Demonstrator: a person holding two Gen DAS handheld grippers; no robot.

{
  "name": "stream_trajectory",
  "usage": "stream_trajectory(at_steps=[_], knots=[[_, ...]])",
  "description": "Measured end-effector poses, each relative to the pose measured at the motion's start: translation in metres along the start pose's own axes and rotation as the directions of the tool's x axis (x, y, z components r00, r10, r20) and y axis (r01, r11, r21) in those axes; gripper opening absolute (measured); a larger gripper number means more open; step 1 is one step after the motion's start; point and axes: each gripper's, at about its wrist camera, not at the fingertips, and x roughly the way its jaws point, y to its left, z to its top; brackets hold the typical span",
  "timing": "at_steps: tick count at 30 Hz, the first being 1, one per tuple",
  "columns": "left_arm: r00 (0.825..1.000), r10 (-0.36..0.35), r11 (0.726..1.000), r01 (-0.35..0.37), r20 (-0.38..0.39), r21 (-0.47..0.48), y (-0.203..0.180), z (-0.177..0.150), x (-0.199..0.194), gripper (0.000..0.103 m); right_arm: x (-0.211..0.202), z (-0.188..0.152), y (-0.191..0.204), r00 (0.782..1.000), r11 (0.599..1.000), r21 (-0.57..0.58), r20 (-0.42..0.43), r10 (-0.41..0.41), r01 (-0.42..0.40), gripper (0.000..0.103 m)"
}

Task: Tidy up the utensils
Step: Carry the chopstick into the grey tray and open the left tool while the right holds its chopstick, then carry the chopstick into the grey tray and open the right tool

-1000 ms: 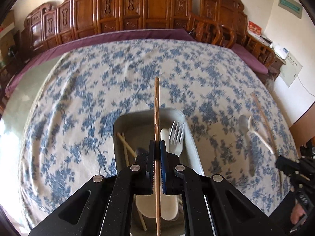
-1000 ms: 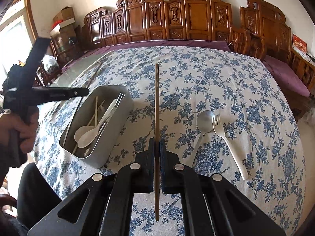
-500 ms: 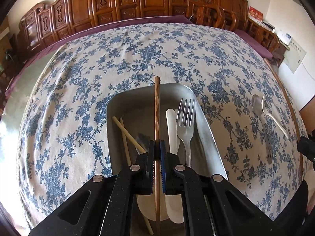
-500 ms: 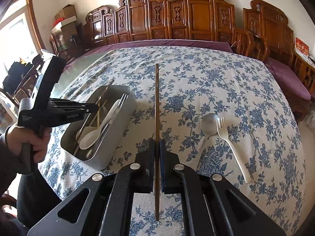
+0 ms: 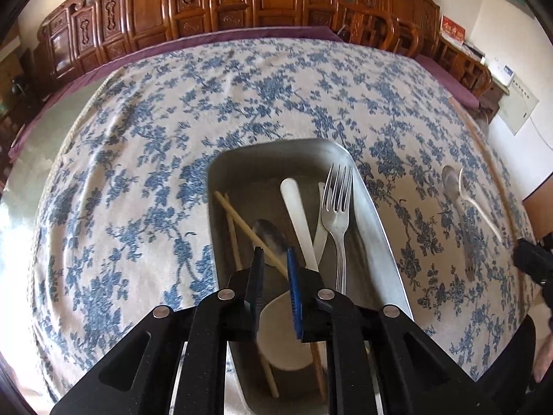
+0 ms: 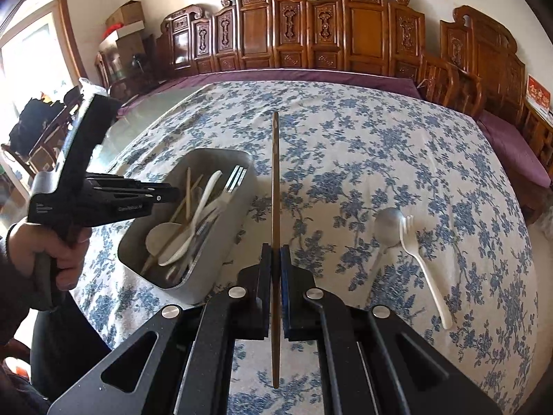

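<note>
My left gripper point(image 5: 274, 259) hangs over the metal tray point(image 5: 375, 214); its jaws are opening with nothing gripped between them. A dark brown chopstick point(image 5: 316, 363) lies in the tray under the right finger. The tray also holds a metal fork point(image 5: 337, 207), a white plastic spoon point(image 5: 297, 221), a metal spoon point(image 5: 271, 237) and pale chopsticks point(image 5: 235, 221). My right gripper point(image 6: 275, 252) is shut on another dark brown chopstick point(image 6: 275, 186), held upright above the cloth to the right of the tray point(image 6: 224, 245). The left gripper point(image 6: 169, 195) shows over the tray's near end.
A metal spoon point(image 6: 387, 224) and a white plastic fork point(image 6: 423, 273) lie side by side on the blue-flowered tablecloth point(image 6: 363, 145), right of my right gripper. Carved wooden chairs point(image 6: 363, 34) line the far side. A person's hand point(image 6: 65, 256) holds the left gripper.
The left gripper came down over the tray, then its jaws parted and the dark chopstick dropped out of them into the tray. The right gripper still holds its chopstick and drifted slightly.
</note>
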Motion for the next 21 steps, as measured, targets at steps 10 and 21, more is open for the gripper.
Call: stream_trajectory(at_steps=[10, 21], knots=[[0.996, 0.012, 1.0, -0.011, 0.085, -0.017, 0.026, -0.012, -0.052, 0.014, 0.025, 0.016, 0.046, 0.997, 0.996, -0.047, -0.03, 0.07, -0.071, 0.006], [0.991, 0.037, 0.998, -0.031, 0.129, -0.046, 0.053, -0.024, -0.086, 0.018, 0.07, 0.026, 0.084, 0.984, 0.99, -0.003, -0.111, 0.139, -0.141, 0.006]])
